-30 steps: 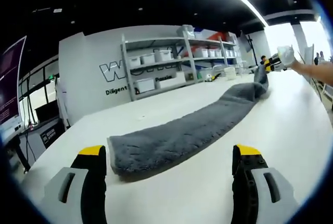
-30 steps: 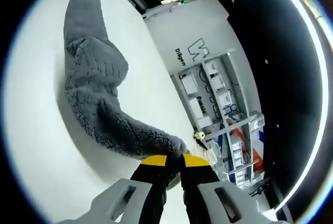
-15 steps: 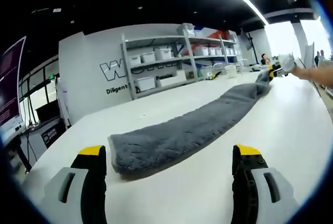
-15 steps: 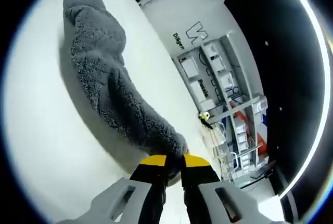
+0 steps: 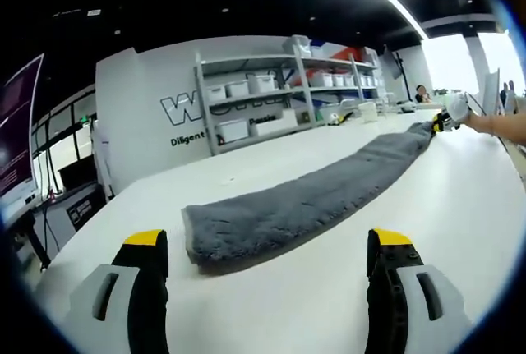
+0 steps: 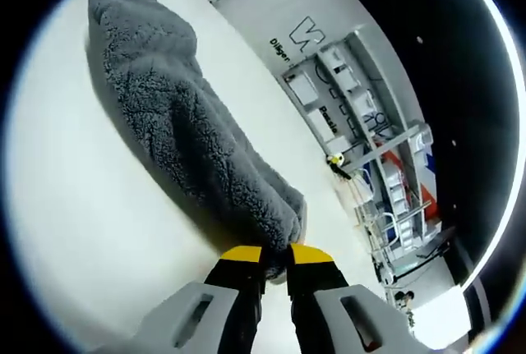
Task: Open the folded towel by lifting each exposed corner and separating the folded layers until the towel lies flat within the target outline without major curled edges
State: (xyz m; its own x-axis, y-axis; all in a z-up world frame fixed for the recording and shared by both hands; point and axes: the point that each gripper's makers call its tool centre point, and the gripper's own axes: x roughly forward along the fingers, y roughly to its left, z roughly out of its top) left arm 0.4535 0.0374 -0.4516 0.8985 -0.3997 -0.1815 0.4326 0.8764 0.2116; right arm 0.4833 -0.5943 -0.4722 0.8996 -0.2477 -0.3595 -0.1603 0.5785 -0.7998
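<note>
Pinching one towel (image 6: pixel 189 149) | right claw (image 6: pixel 275 254) | left claw (image 5: pixel 271 243) spread

Back wall (image 5: pixel 140 99), left of the shelving rack (image 5: pixel 271 99): large outlined "W", the remaining letters hidden by the rack. Beneath it a smaller dark line starting "Diligent", then cut off. Right gripper view: same wall (image 6: pixel 271 9), "W" again, smaller letters below unreadable.

The long grey fleecy towel (image 5: pixel 312 202) lies stretched along the white bench (image 5: pixel 460 206). Its near end sits ahead of the left tool (image 5: pixel 267 276); its far end is at the right tool (image 6: pixel 275 257). Metal shelving (image 5: pixel 271 103) stands behind the towel.
</note>
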